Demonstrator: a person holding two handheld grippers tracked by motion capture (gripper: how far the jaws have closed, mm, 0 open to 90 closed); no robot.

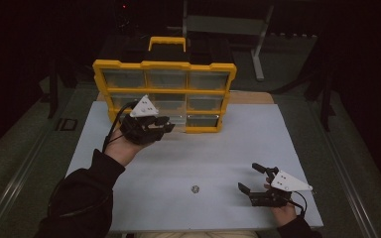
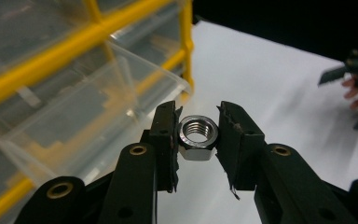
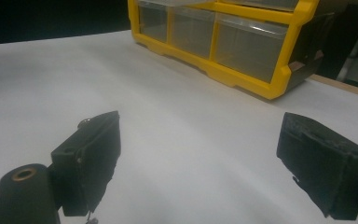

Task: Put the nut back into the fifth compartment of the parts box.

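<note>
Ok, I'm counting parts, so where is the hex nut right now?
The hex nut sits clamped in the left hand-held gripper, raised beside an open clear drawer of the yellow organizer.

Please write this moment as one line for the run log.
left gripper: shut on nut | near open drawer | right gripper: open | second nut: on table

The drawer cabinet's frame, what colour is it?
Yellow frame around clear drawers; the high view shows it best.
</note>
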